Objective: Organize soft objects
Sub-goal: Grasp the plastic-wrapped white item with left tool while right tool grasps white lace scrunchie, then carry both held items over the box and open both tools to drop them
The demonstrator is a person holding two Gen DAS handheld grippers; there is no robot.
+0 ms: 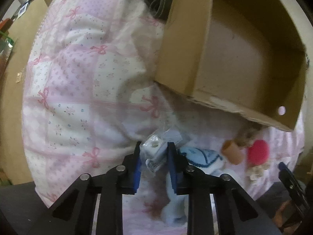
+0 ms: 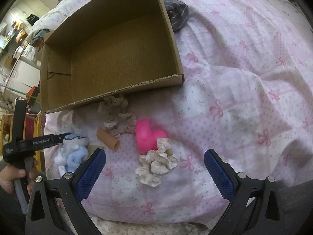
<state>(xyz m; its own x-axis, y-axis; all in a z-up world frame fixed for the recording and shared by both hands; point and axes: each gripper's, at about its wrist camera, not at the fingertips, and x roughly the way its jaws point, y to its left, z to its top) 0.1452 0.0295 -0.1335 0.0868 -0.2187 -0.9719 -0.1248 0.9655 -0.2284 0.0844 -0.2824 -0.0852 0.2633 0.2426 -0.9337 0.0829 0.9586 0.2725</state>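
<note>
My left gripper (image 1: 153, 152) is shut on a small white item in a clear plastic wrapper (image 1: 154, 148), held just above the pink bedspread. A blue and white soft toy (image 1: 201, 156) lies right of it; it also shows in the right wrist view (image 2: 75, 152). A tan tube (image 2: 107, 140), a beige scrunchie (image 2: 117, 117), a pink heart (image 2: 148, 137) and a cream scrunchie (image 2: 156, 166) lie in front of an empty cardboard box (image 2: 109, 58). My right gripper (image 2: 154, 168) is open, with the cream scrunchie between its fingers.
The pink bow-patterned bedspread (image 2: 244, 78) is rumpled, with a raised fold (image 1: 78, 68) on the left in the left wrist view. A dark striped cloth (image 2: 177, 15) lies behind the box. Shelves and clutter (image 2: 15, 39) stand beyond the bed's left edge.
</note>
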